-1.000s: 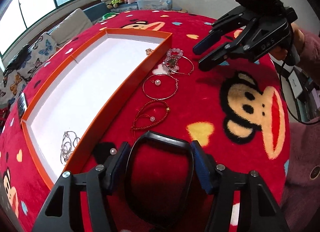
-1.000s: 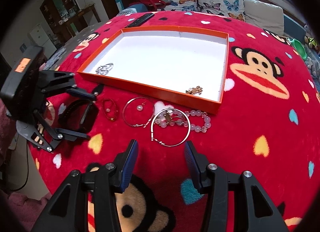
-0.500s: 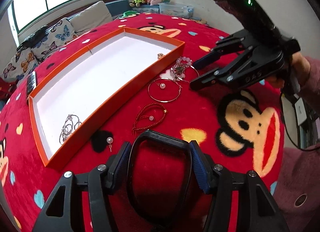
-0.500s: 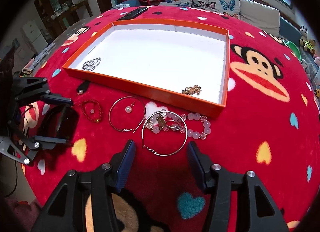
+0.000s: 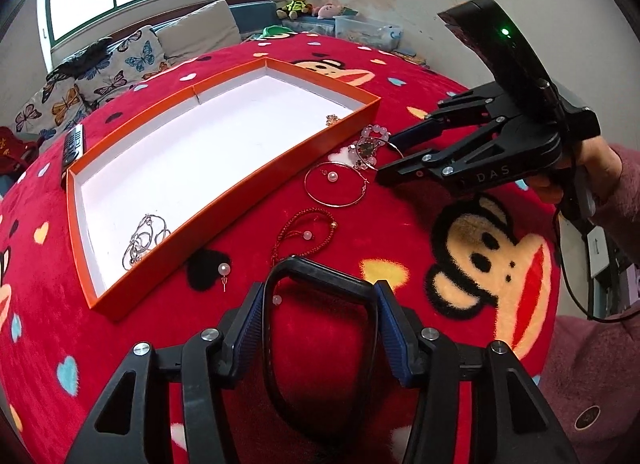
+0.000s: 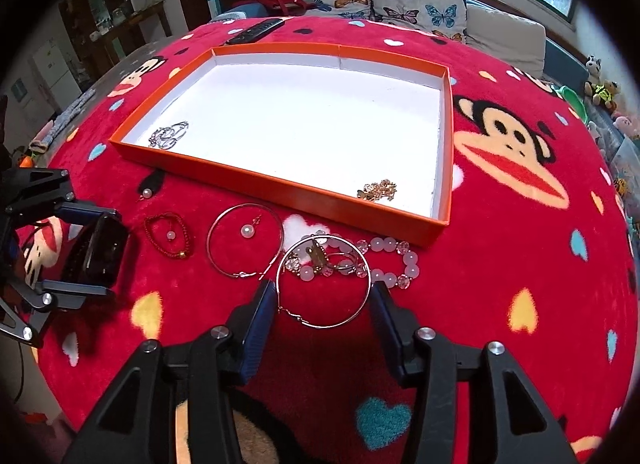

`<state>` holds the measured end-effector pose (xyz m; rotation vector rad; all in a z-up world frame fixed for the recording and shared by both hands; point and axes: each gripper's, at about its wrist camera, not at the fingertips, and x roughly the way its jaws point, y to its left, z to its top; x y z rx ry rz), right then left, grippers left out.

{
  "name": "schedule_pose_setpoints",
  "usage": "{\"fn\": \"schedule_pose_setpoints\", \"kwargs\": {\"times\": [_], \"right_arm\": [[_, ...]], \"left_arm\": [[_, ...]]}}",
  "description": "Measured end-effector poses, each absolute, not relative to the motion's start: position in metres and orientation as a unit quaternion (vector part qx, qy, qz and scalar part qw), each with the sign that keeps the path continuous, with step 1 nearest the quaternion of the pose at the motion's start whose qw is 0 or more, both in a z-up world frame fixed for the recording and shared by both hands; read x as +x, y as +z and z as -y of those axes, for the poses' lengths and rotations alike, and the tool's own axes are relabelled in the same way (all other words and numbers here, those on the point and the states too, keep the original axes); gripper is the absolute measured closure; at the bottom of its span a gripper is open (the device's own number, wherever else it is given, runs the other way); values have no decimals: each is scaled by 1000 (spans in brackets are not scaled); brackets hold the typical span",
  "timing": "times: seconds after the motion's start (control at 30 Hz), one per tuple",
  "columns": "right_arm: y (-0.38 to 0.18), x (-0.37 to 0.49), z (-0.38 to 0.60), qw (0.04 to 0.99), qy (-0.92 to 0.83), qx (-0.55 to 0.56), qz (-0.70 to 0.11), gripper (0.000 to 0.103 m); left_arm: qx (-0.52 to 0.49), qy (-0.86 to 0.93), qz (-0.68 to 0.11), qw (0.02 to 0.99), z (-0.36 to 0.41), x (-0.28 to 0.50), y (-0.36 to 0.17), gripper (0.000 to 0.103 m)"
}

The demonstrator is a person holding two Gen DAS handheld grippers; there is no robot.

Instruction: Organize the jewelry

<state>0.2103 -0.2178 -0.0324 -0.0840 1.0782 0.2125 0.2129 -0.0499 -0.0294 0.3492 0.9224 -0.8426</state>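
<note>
Red plush cloth printed with monkey faces and hearts covers the whole work surface; sofa cushions and windows sit behind it, far from both tools.

Left gripper: its blue pads press on either side of a black bangle. I read this as a grip, the jaws having just been closing onto it. The bangle's near end drops out of frame under the tool body, so I cannot see its full loop. A small pearl bead shows just inside the left pad; I cannot tell whether it is loose or attached. Just ahead lies a red cord bracelet; ahead and left, a pearl earring on a black heart.

Right gripper: jaws apart after just closing a little, straddling a silver hoop. The pads look close to the hoop's sides, but contact is hard to make out. Inside the hoop sits a tangle of small pieces I cannot separate, and a pink bead bracelet trails off to the right. A 2nd silver hoop with a pearl lies ahead and left.

Orange tray sits beyond both tools. It holds 2 items: a silver chain cluster in the near left corner and a gold piece near the right wall, detail too small to read.
</note>
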Motion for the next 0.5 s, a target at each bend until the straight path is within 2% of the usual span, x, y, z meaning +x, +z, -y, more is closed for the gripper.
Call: {"fn": "schedule_pose_setpoints", "kwargs": {"times": [0.5], "right_arm": [[1, 195, 216, 865, 143, -26, -481, 50]], "left_arm": [[121, -379, -415, 818, 33, 211, 4, 47]]}}
